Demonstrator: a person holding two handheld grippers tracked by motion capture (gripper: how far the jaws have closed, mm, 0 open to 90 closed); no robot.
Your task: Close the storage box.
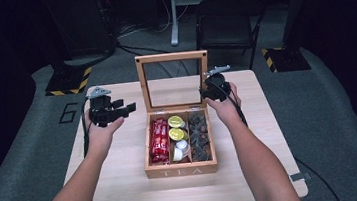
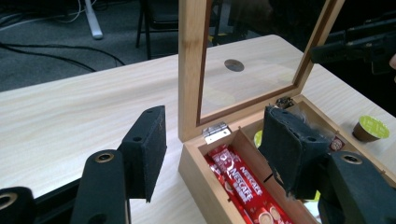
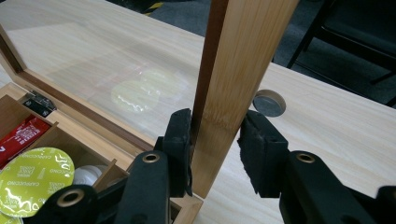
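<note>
A wooden tea box [image 1: 181, 169] stands mid-table with its glass-paned lid [image 1: 171, 57] upright. Inside lie red Nescafe sachets [image 1: 159, 140], green-topped capsules [image 1: 176, 127], white capsules [image 1: 181, 148] and dark packets [image 1: 199, 133]. My right gripper [image 1: 210, 89] is at the lid's right side; in its own view the gripper [image 3: 215, 126] has both pads pressed on the lid's wooden frame [image 3: 233, 70]. My left gripper [image 1: 129, 108] hovers left of the box, apart from it. In its own view that gripper [image 2: 217, 116] stands open and empty, facing the box's back left corner [image 2: 191, 149].
A green-topped capsule [image 2: 370, 128] sits on the table beyond the box's right wall. The table has a round hole [image 3: 269, 102] behind the lid. A black chair [image 1: 226, 20] and a stand's leg [image 1: 174, 30] are on the floor past the far edge.
</note>
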